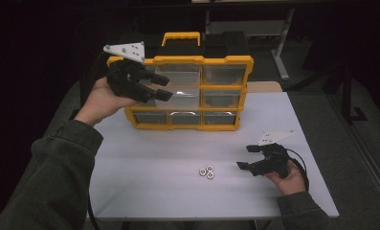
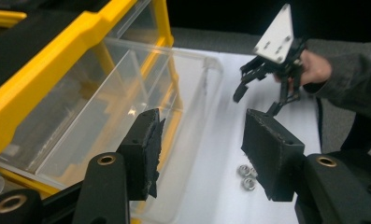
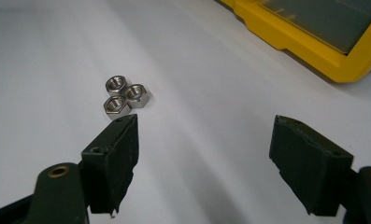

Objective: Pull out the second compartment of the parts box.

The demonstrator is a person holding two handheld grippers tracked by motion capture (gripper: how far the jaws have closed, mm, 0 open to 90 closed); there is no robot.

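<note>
Table (image 1: 144, 158) | nuts (image 1: 207, 171) midway | organiser (image 1: 226, 91) behind | drawer (image 1: 180, 88) out

A clear plastic drawer (image 1: 180, 91) stands pulled partway out of the yellow organiser box (image 1: 226, 61) in the upper middle of the high view, its open top showing and its front wall jutting toward the camera. It looks empty. Three small silver hex nuts (image 1: 207, 171) lie flat and touching in a tight cluster on the white table (image 1: 144, 163), lower middle of the frame, well apart from the drawer
</note>
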